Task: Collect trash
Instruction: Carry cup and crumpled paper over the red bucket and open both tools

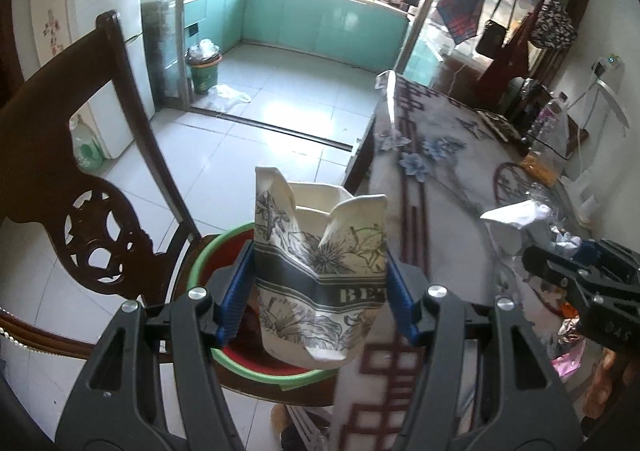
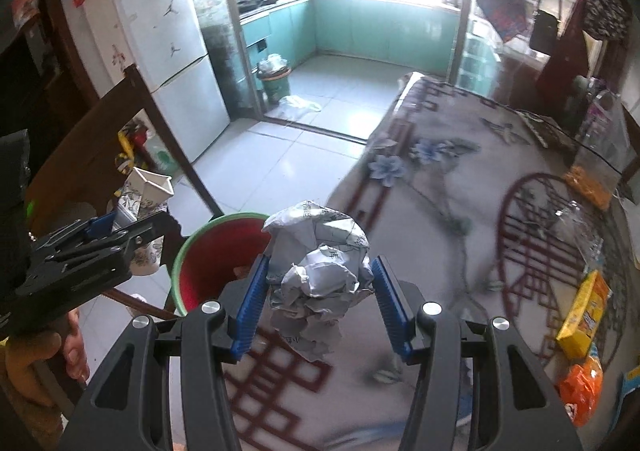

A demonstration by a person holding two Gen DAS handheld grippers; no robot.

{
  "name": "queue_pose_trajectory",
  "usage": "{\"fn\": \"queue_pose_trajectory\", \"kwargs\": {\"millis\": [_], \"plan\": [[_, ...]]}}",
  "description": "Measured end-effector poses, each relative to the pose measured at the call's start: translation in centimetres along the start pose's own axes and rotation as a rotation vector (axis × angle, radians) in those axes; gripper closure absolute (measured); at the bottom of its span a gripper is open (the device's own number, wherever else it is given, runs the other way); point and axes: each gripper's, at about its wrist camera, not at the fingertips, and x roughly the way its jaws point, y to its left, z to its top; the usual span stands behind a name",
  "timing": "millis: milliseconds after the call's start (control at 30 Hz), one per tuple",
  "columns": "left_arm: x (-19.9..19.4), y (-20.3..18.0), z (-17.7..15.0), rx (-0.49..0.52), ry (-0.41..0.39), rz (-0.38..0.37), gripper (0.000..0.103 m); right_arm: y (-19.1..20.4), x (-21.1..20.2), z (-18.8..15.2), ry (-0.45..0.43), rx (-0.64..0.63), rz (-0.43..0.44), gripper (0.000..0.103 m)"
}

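While our left hand-held gripper (image 1: 320,291) clamps a crumpled paper cup (image 1: 320,271) above the red basin (image 1: 256,365) at lower centre, our right hand-held gripper (image 2: 318,301) pinches wadded paper (image 2: 320,275) beside it; neither is dropped yet, and wrappers (image 2: 582,317) at right remain on the surface (image 2: 440,211).

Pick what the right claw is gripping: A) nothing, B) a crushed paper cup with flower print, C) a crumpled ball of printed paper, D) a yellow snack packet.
C: the right claw has its blue pads against a crumpled ball of printed paper; the flower-print paper cup is in the left claw.
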Motion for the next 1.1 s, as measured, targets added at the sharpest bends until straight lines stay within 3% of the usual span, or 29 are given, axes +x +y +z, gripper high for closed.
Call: {"fn": "queue_pose_trajectory", "kwargs": {"millis": [233,567,1100], "plan": [[0.8,3.0,0.4,-0.027,0.015,0.031,0.045,2.8,2.9,1.4,0.043,-0.035,0.054,0.052],[3.9,7.0,-0.1,-0.084,0.1,0.063,0.045,5.7,7.6,1.7,0.146,-0.063,0.121,0.052],[7.4,7.7,0.4,-0.085,0.157,0.048,0.045,6.8,9.8,2.8,0.188,-0.096,0.121,0.05]]}}
